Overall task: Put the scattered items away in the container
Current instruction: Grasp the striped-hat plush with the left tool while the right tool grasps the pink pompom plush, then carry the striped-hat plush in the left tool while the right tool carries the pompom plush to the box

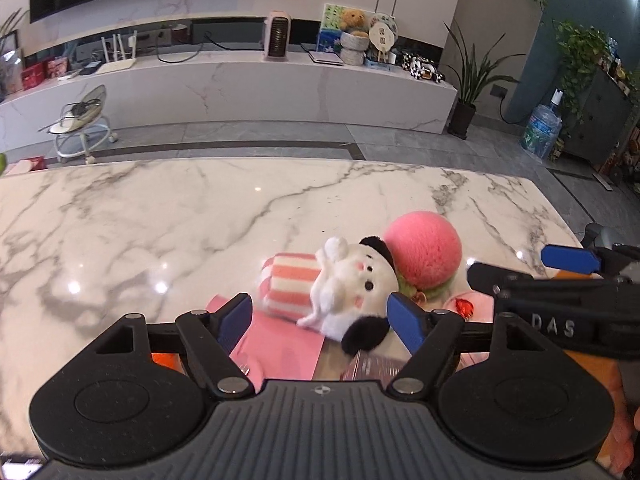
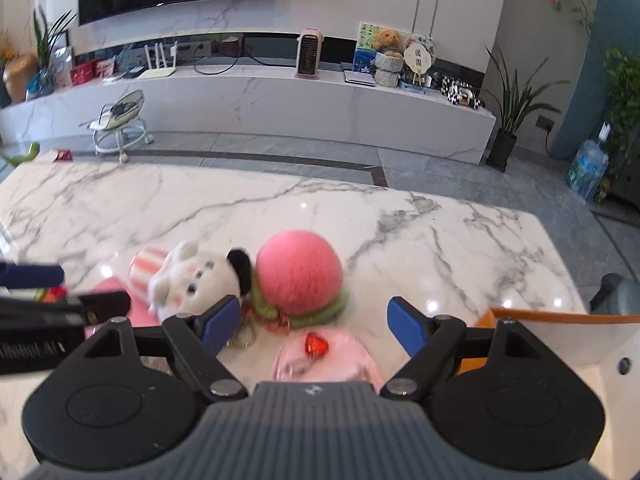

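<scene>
A white plush toy [image 1: 352, 284] with black ears and a pink striped body lies on the marble table [image 1: 160, 216], beside a pink fuzzy ball [image 1: 424, 252] with a green rim. My left gripper [image 1: 322, 316] is open, its blue fingers on either side of the plush, above a pink paper sheet [image 1: 280, 348]. In the right wrist view, my right gripper [image 2: 312, 320] is open over a pale pink pouch [image 2: 328, 356] with a red heart, just in front of the ball [image 2: 300, 272] and right of the plush [image 2: 192, 280]. An orange-rimmed container [image 2: 560, 336] sits at the right.
The right gripper's arm [image 1: 560, 292] crosses the left wrist view at the right. The table's far edge [image 1: 280, 160] drops to a grey floor with a small wheeled stool [image 1: 84, 124]. A metal key ring [image 2: 244, 338] lies by the ball.
</scene>
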A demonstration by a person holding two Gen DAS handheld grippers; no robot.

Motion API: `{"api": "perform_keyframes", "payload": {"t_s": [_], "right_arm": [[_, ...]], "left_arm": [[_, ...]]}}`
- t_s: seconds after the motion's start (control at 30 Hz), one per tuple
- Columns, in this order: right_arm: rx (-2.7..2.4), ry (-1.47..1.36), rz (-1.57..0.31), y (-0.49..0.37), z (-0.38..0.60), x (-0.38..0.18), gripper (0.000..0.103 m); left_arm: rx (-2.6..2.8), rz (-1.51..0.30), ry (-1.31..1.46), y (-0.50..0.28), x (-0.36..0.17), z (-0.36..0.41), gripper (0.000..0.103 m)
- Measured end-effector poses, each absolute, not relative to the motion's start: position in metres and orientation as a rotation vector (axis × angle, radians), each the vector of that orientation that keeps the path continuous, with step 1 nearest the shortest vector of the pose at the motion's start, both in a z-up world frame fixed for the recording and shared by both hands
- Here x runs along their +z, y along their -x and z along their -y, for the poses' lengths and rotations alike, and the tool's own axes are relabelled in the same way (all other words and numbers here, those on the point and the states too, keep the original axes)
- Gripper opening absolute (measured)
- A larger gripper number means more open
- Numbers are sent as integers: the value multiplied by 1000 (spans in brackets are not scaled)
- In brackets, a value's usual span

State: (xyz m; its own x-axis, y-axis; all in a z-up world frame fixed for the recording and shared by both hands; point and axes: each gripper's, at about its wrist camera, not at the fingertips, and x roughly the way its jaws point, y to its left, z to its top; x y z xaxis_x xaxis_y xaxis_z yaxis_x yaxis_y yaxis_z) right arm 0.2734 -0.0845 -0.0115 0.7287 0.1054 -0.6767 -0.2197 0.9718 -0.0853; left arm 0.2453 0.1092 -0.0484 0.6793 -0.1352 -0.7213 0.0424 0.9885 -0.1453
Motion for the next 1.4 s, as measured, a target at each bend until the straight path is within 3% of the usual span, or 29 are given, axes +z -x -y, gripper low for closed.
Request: {"api": "perform_keyframes", "payload": {"t_s": [0.27,0.5,0.8,0.87,0.9,0.93,1.03,1.4], "right_arm": [[148,85,-785,-326,80,-42,84],[116,-8,-828,-354,83,-63,87],[95,-173,-907,-373,95,-88,86],[103,-201,-923,-374,96,-92,74],[110,-209,-927,-373,95,-92,69],[121,-207,-934,-373,94,-92,59],[131,-184,-924,-370,90,-89,49],[179,-152,-876,-346,89,-61,44]], "left_arm": [[-77,-833,165,-283,-82,-114,88],[-113,-803,263,-294,-97,-121,103],[-197,-858,490,-311,-118,-131,103],[-205,-862,500,-311,-119,-131,100],[-212,-851,499,-309,-117,-130,91],[-216,-844,491,-308,-115,-129,90],[-201,-841,457,-306,-111,-126,87],[-142,-798,365,-279,-77,-121,83]]}}
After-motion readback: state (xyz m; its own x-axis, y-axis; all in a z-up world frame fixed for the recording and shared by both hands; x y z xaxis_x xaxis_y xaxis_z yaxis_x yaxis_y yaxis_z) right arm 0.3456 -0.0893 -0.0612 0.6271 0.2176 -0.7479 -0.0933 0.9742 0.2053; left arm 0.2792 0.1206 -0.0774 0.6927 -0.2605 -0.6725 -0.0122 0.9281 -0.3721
